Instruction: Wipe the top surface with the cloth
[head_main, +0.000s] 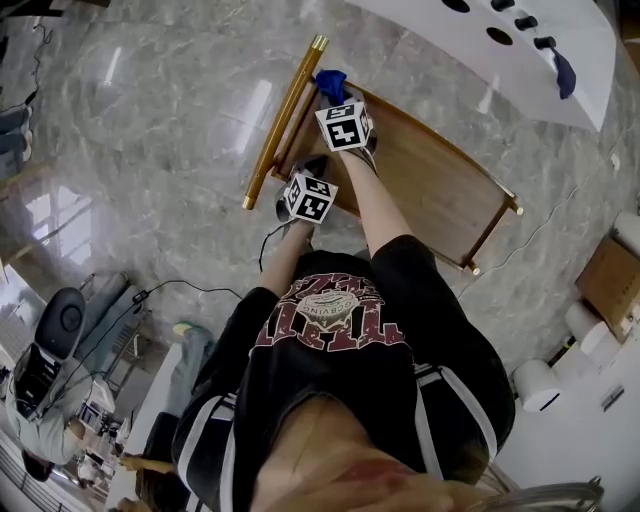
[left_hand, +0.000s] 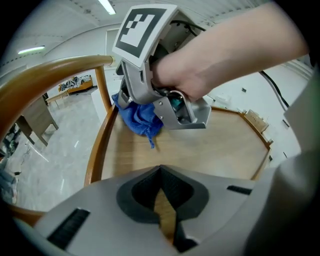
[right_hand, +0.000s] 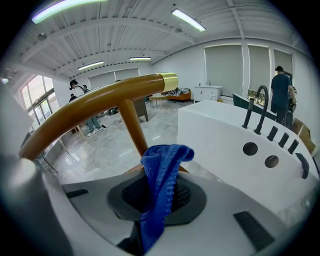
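Note:
A low wooden tray table (head_main: 440, 195) with a raised rim and a golden-brown handle bar (head_main: 283, 115) stands on the marble floor. My right gripper (head_main: 343, 118) is at its far left corner, shut on a blue cloth (head_main: 329, 82) that hangs down onto the wood. In the right gripper view the cloth (right_hand: 159, 172) bunches up out of the shut right gripper (right_hand: 158, 197) just below the handle bar (right_hand: 95, 107). My left gripper (head_main: 309, 197) hovers at the near left rim; the left gripper (left_hand: 161, 175) is shut and empty, facing the cloth (left_hand: 139, 118) on the top surface (left_hand: 215, 150).
A white bathtub (head_main: 520, 50) with black taps (right_hand: 255, 112) stands just beyond the table. Cables (head_main: 150, 295) trail over the floor to the left. Boxes and white rolls (head_main: 600, 330) sit at the right. People (right_hand: 282, 95) stand far off.

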